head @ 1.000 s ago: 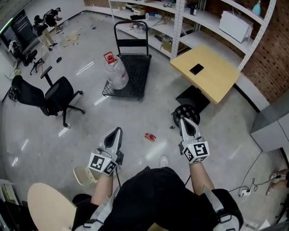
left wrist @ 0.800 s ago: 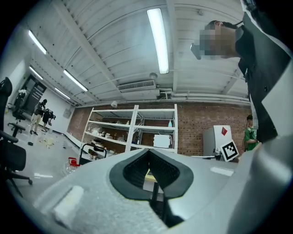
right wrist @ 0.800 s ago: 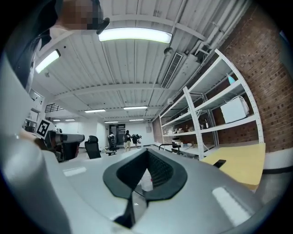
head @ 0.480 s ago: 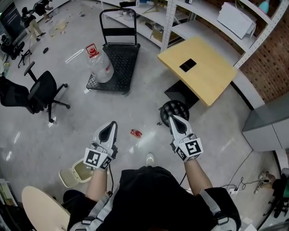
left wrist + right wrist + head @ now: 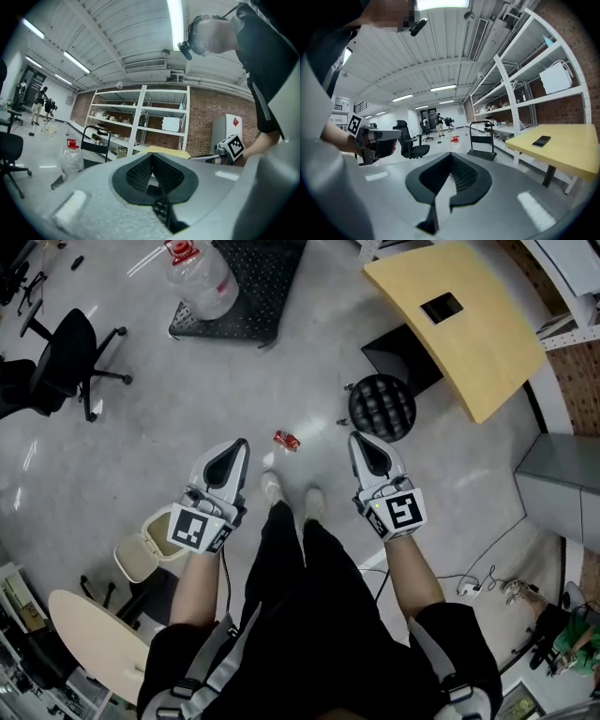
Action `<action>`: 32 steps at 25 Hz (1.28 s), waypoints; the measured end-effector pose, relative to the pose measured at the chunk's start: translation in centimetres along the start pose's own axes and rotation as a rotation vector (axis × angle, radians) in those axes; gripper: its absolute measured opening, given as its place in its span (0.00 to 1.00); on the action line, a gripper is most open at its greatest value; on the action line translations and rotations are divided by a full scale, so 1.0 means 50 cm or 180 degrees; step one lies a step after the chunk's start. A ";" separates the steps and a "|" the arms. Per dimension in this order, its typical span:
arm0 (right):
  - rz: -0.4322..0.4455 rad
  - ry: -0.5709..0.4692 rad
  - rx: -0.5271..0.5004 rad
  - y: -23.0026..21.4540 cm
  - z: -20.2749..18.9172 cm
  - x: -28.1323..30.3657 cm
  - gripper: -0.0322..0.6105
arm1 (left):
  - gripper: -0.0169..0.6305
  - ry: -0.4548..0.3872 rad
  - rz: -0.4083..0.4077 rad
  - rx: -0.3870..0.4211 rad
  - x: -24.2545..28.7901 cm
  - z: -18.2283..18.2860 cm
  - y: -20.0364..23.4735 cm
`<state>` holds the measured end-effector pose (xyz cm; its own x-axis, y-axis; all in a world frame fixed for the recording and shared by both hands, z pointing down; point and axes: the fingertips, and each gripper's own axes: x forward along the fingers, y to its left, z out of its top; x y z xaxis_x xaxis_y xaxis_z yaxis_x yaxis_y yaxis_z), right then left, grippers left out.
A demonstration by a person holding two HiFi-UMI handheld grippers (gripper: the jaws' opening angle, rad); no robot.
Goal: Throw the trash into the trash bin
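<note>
**Red scrap on open floor, between two closed grippers**

A person stands on a pale grey, glossy floor [image 5: 169, 437] with a gripper in each hand, both held out ahead of the body.

The trash [image 5: 286, 440] is a small crumpled red scrap with a touch of white. It lies alone on the floor just ahead of the person's shoes [image 5: 272, 488]. From the head view it sits between the two gripper tips, touching neither.

The bin [image 5: 131, 563] is cream and open-topped. It stands on the floor at the person's left, just beside the left forearm and partly hidden by that gripper's marker cube.

The left gripper [image 5: 239, 446] has its fingers together with nothing between them. The right gripper [image 5: 361, 442] is the same, fingers closed and empty.

The floor around the scrap is bare on every side. The nearest thing is a black, round, ribbed object [image 5: 382, 407] ahead to the right. It sits by the dark base of a yellow surface [image 5: 478, 343], whose curved edge juts out over the floor. A phone [image 5: 442, 307] lies on that surface.

Well apart ahead are a black cart [image 5: 248, 282] carrying a clear jug [image 5: 195, 277], and farther left a black chair [image 5: 61, 357]. A grey cabinet [image 5: 562, 484] closes the right side, with cables [image 5: 478, 585] trailing on the floor near it. A pale round surface [image 5: 94, 648] stands behind the bin.
</note>
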<state>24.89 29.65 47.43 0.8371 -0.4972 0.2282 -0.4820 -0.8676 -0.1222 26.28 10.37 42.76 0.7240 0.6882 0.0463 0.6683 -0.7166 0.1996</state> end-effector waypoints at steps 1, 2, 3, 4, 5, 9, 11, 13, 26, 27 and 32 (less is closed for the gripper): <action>0.0019 0.0034 -0.0027 0.008 -0.012 0.024 0.06 | 0.03 0.0019 -0.0014 -0.0009 0.005 -0.011 0.021; 0.0036 0.0094 -0.0048 0.016 -0.025 0.045 0.06 | 0.03 0.0042 -0.0016 -0.0024 0.010 -0.021 0.042; 0.0045 0.0194 -0.0056 0.023 -0.041 0.064 0.06 | 0.03 0.0066 -0.0011 -0.0042 0.015 -0.032 0.062; 0.0041 0.0332 -0.0059 0.026 -0.059 0.082 0.06 | 0.03 0.0089 -0.0003 -0.0059 0.020 -0.043 0.081; 0.0026 0.0471 -0.0069 0.026 -0.078 0.099 0.06 | 0.03 0.0106 0.0004 -0.0073 0.027 -0.053 0.099; 0.0024 0.0618 -0.0108 0.023 -0.127 0.164 0.06 | 0.03 0.0182 -0.0037 -0.0116 0.057 -0.095 0.152; 0.0044 0.0611 -0.0108 0.023 -0.148 0.196 0.06 | 0.03 0.0228 -0.0091 -0.0091 0.066 -0.118 0.169; 0.0116 0.0554 -0.0118 0.026 -0.175 0.233 0.06 | 0.03 0.0273 -0.0104 -0.0039 0.070 -0.148 0.187; 0.0728 0.0824 -0.0323 0.017 -0.604 0.339 0.06 | 0.03 0.0282 0.0419 -0.0173 0.015 -0.566 0.307; 0.0796 0.0934 -0.0352 0.016 -0.653 0.343 0.06 | 0.03 0.0302 0.0425 -0.0153 0.009 -0.604 0.310; 0.1189 0.0953 -0.0536 0.018 -0.869 0.396 0.06 | 0.03 0.0210 0.0376 -0.0073 0.018 -0.777 0.329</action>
<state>29.76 19.37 93.79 0.5005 -0.7278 0.4687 -0.7900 -0.6055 -0.0966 31.29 3.61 84.11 0.7842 0.6056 0.1350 0.5744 -0.7908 0.2112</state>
